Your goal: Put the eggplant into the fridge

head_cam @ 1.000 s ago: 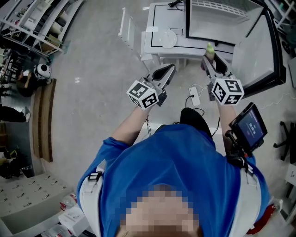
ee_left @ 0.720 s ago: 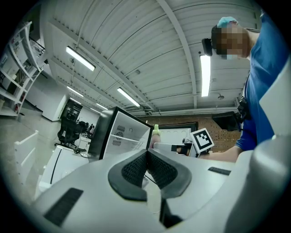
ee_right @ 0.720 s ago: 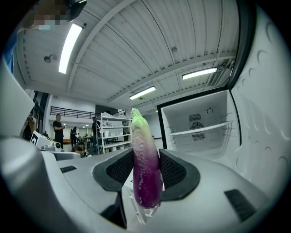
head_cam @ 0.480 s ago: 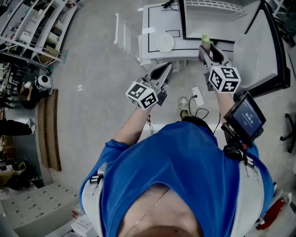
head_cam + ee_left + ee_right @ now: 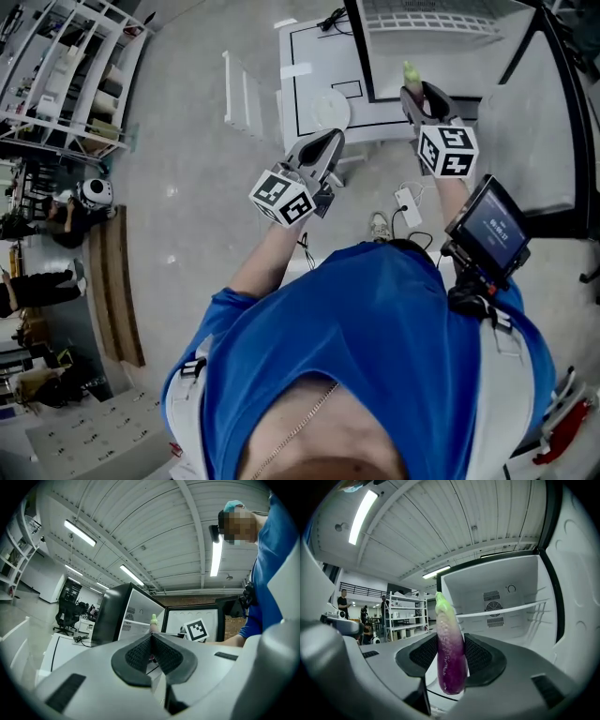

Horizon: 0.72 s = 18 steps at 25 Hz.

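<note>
The eggplant (image 5: 451,660), purple with a pale green tip, stands upright between the pads of my right gripper (image 5: 451,654), which is shut on it. In the head view the eggplant (image 5: 410,75) and right gripper (image 5: 421,96) are at the front edge of the open fridge (image 5: 422,37). The right gripper view looks into the white fridge interior with its wire shelf (image 5: 501,611). My left gripper (image 5: 326,145) is shut and empty, to the left over the floor. In the left gripper view the left gripper (image 5: 152,649) shows its pads together, with the eggplant tip (image 5: 153,618) beyond.
The fridge door (image 5: 530,122) stands open on the right. A white table (image 5: 314,56) with a round plate (image 5: 329,112) is left of the fridge. A power strip (image 5: 405,201) and cable lie on the floor. Storage shelves (image 5: 66,66) line the far left.
Both grippers have moved forward toward the fridge, the right one carrying the eggplant up to the fridge opening. The person has stepped closer.
</note>
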Each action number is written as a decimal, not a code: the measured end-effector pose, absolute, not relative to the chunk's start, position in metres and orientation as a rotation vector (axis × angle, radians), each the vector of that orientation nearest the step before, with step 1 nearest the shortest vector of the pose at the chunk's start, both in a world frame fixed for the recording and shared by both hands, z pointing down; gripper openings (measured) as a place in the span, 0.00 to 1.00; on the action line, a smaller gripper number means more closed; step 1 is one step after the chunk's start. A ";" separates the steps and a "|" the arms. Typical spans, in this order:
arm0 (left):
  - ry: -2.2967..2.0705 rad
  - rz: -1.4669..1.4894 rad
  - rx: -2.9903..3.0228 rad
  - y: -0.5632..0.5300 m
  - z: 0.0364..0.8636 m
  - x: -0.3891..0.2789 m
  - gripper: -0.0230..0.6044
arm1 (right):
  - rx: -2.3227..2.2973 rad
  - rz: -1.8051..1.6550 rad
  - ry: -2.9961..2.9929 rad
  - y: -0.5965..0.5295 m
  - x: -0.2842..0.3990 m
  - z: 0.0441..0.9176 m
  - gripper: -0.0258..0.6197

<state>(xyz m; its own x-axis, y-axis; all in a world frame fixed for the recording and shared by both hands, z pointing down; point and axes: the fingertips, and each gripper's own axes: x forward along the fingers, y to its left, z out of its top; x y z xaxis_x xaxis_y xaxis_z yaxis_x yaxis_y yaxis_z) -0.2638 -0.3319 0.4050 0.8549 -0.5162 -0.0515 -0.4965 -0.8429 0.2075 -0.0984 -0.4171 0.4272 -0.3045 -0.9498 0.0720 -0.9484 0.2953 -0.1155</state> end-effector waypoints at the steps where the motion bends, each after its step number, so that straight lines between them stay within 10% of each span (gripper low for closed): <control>1: -0.777 -0.148 2.845 -0.341 0.405 -0.261 0.05 | -1.863 -0.216 2.515 -0.426 -0.095 0.430 0.32; 18: -0.703 -0.040 2.797 -0.426 0.439 -0.223 0.05 | -2.270 0.457 2.883 -0.534 -0.063 0.508 0.32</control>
<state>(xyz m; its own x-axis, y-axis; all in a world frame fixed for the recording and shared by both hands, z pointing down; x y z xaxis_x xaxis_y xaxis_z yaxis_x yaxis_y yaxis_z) -0.2233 -0.4256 0.4392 0.8829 -0.4681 0.0357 -0.4612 -0.8505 0.2531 -0.0633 -0.5344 0.5082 -0.1526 -0.9502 0.2716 -0.8199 0.2752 0.5021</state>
